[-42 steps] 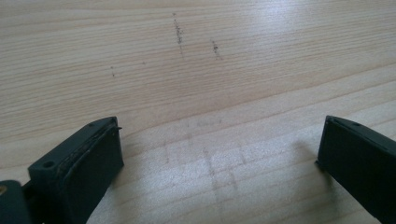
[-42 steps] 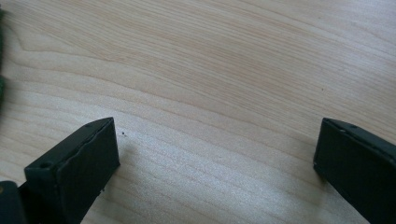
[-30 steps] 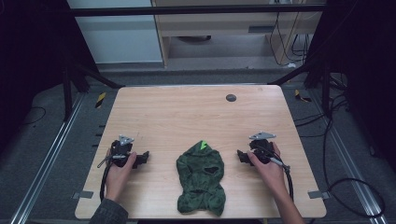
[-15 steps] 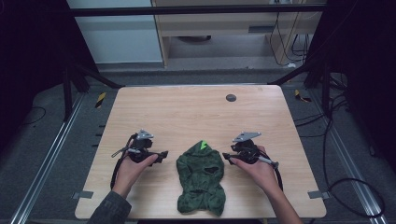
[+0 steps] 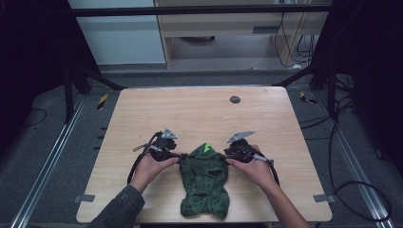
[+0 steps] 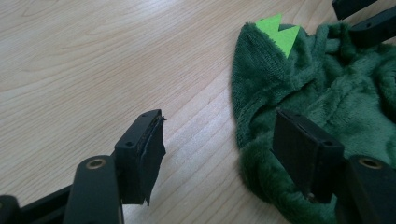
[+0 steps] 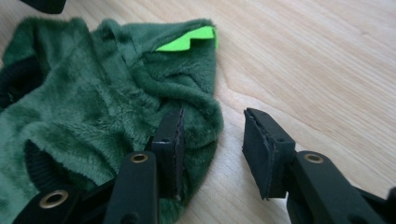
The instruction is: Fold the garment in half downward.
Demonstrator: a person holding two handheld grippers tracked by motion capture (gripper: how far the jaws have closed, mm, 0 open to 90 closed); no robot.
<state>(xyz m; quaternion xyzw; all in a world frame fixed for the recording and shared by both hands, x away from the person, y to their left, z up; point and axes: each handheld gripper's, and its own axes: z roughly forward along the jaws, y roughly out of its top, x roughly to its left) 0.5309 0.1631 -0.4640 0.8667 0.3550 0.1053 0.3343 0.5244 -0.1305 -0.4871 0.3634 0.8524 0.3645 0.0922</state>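
A dark green plush garment with a bright green spiky crest lies flat near the table's front edge. My left gripper sits at its left upper edge, open; in the left gripper view one jaw rests on the fleece and the other on bare wood. My right gripper is at the garment's right upper edge, also open; in the right gripper view its left jaw presses on the fleece while the right jaw is over the wood.
The light wooden table has a small dark round disc near its far edge. Cables trail from both grippers toward the front. Dark floor and metal rails surround the table.
Both grippers have moved inward from the table's sides to the garment's upper edges and now touch it. The garment itself has not shifted.
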